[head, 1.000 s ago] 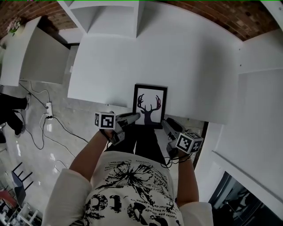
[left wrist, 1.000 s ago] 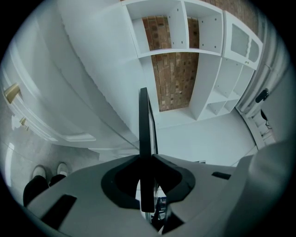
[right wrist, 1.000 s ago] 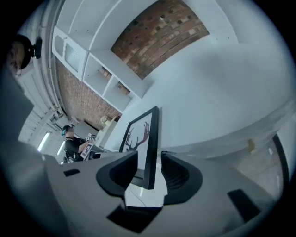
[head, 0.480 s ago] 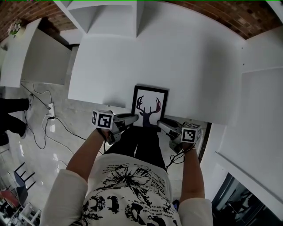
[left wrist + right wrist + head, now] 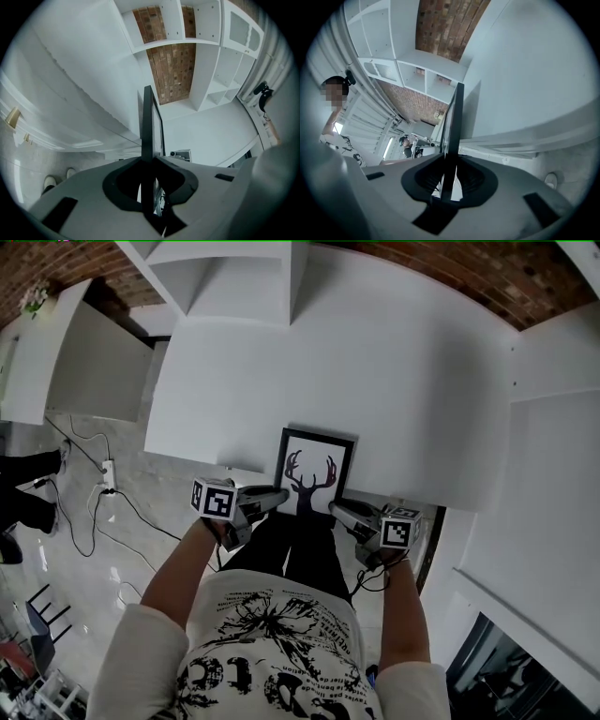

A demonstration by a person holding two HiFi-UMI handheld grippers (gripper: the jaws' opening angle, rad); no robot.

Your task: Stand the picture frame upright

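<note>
closing right tongs onto picture frame

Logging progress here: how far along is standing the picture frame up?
Done: left gripper clamps the picture frame at one near corner. In hand: right gripper has just been closing and now pinches the other corner. Left: raising it upright on the table; it doesn't stand yet.
</note>
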